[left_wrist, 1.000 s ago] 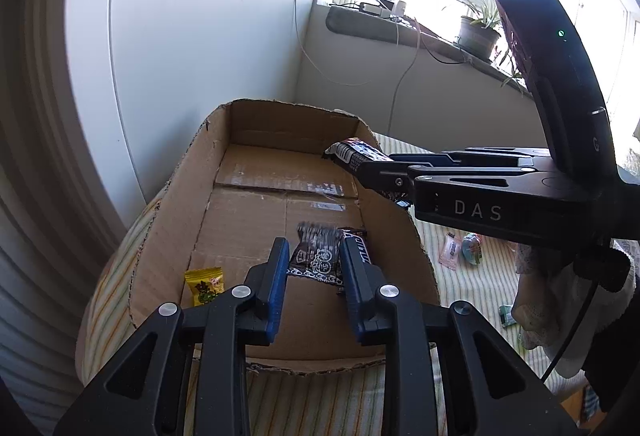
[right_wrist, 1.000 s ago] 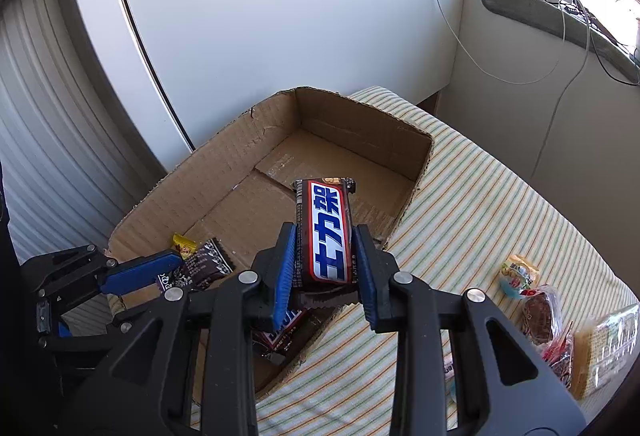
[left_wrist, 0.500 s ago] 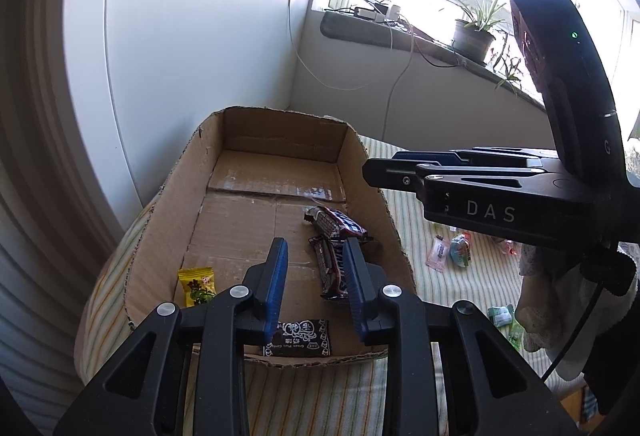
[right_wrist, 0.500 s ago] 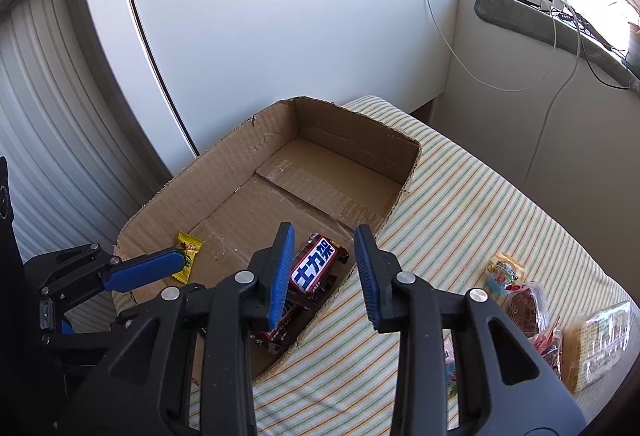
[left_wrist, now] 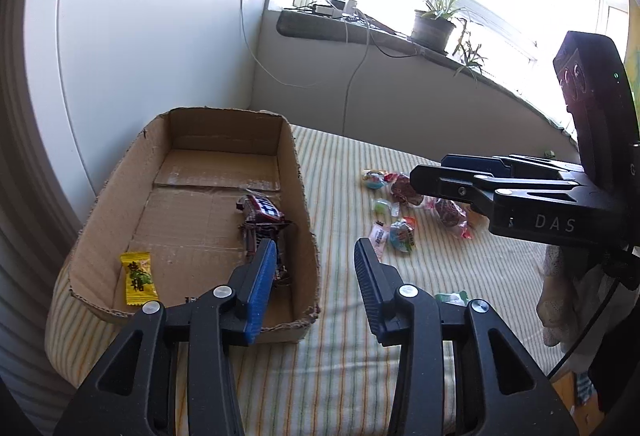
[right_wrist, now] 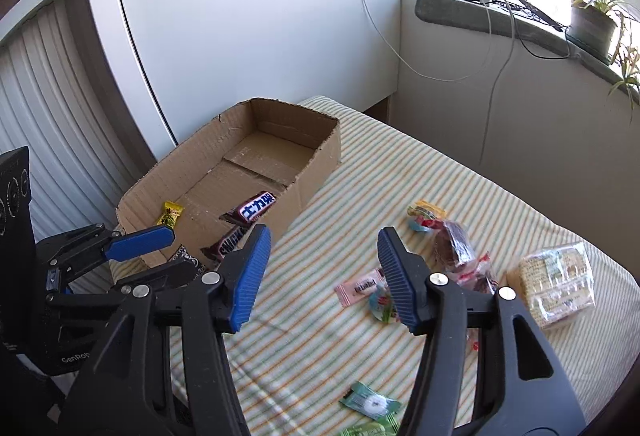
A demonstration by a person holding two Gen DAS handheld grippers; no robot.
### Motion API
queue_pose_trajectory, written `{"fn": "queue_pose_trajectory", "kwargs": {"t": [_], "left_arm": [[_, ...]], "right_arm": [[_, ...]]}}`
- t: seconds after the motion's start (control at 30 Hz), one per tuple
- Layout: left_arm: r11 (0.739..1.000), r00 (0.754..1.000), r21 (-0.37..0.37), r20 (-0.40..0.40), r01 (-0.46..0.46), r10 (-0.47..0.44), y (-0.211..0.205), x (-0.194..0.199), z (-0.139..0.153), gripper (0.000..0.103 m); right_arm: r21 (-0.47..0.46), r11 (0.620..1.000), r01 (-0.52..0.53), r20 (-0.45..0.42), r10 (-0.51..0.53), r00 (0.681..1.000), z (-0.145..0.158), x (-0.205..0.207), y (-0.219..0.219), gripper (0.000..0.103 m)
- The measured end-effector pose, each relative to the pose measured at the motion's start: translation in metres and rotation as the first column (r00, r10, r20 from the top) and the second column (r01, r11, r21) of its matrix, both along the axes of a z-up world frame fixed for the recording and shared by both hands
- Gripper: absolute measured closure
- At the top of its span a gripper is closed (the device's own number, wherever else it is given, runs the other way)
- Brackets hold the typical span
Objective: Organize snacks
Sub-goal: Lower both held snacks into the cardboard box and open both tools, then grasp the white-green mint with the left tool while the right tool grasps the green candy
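Observation:
An open cardboard box [left_wrist: 297, 172] [right_wrist: 318, 172] sits at the left end of a striped cloth. Inside lie two dark Snickers bars [left_wrist: 260, 211] [right_wrist: 257, 210], a yellow candy [left_wrist: 138, 278] [right_wrist: 170, 214] and a dark packet [right_wrist: 186, 256] at the near end. My left gripper [left_wrist: 316, 252] hangs over the box's near right corner, its jaws opening with nothing between them. My right gripper [right_wrist: 324, 236] hovers over the cloth right of the box, jaws also opening and empty. Loose snacks lie ahead of it: a pink wrapper [right_wrist: 358, 288], red-brown packs [right_wrist: 452, 240] and a cracker pack [right_wrist: 556, 284].
More small candies [left_wrist: 400, 232] are scattered on the cloth, with a green one [right_wrist: 370, 404] near its front edge. A white wall panel stands behind the box. A sill with a potted plant [left_wrist: 434, 24] and hanging cables runs along the back right.
The right gripper let the Snickers bar fall into the box, then drew back to the right and widened. The left gripper dropped its dark packet, shifted right and widened.

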State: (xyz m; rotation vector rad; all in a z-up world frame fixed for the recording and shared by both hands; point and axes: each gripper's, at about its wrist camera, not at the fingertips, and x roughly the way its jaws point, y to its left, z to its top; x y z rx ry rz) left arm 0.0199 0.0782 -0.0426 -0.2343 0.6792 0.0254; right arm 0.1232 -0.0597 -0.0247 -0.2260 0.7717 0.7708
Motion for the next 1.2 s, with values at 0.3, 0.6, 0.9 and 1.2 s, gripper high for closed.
{"fn": "queue_pose_trajectory", "kwargs": {"t": [0.3, 0.6, 0.9, 1.2], "left_arm": [[0.991, 0.991, -0.012, -0.032, 0.13, -0.13, -0.048, 0.012, -0.01, 0.064], [0.972, 0.968, -0.03, -0.091, 0.234, -0.235, -0.077, 0.024, -0.03, 0.064], [0.951, 0.941, -0.014, -0.142, 0.309, -0.308, -0.098, 0.031, -0.046, 0.064], [0.923, 0.911, 0.046, -0.186, 0.383, -0.369, -0.118, 0.043, -0.059, 0.066]], "right_arm": [[-0.065, 0.996, 0.066, -0.053, -0.07, 0.996, -0.03, -0.02, -0.062, 0.045], [-0.113, 0.989, 0.098, -0.156, -0.115, 0.981, -0.084, -0.043, -0.082, 0.045], [-0.137, 0.983, 0.119, -0.152, -0.139, 0.979, -0.1, -0.043, -0.078, 0.047], [-0.184, 0.976, 0.119, -0.12, -0.143, 0.983, -0.099, -0.039, -0.086, 0.07]]}}
